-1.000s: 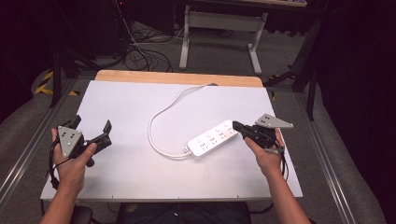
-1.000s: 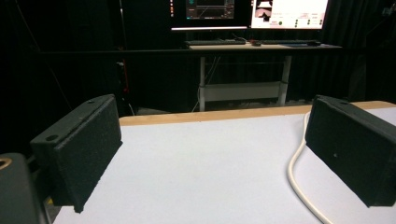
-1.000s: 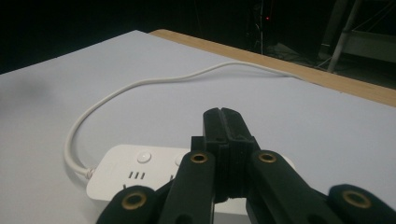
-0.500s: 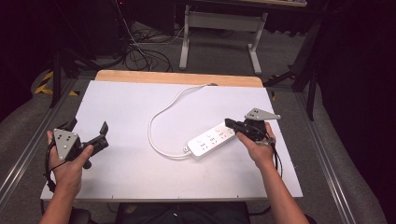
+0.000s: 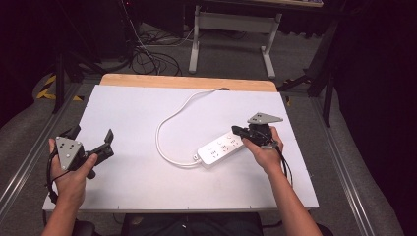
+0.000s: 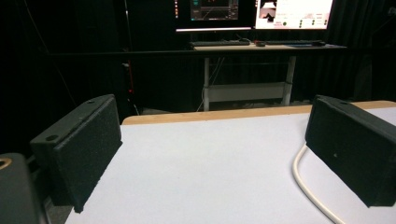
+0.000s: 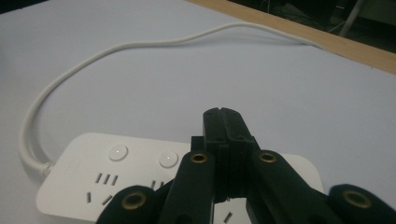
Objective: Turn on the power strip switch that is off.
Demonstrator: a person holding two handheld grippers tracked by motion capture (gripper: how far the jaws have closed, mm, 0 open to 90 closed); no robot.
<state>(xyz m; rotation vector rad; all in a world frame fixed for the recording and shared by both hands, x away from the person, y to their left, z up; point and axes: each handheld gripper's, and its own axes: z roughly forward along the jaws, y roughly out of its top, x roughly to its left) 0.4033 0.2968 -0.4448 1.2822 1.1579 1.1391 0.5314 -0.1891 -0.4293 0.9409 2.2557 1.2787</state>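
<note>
A white power strip lies right of the table's middle, and its white cable loops left and then runs off the far edge. My right gripper is shut with nothing between its jaws, hovering over the strip's right end. In the right gripper view the closed jaws sit above the strip, near its round buttons, with the cable curving away beyond. My left gripper is open near the table's front left corner. Between its two pads lie bare white table and a stretch of cable.
The white table has a wooden strip along its far edge. Beyond it stand a desk frame and floor cables. Monitors sit on a far desk.
My right gripper has shifted slightly left over the strip's end. The left hand has drawn a little back toward the front left. The strip has not moved.
</note>
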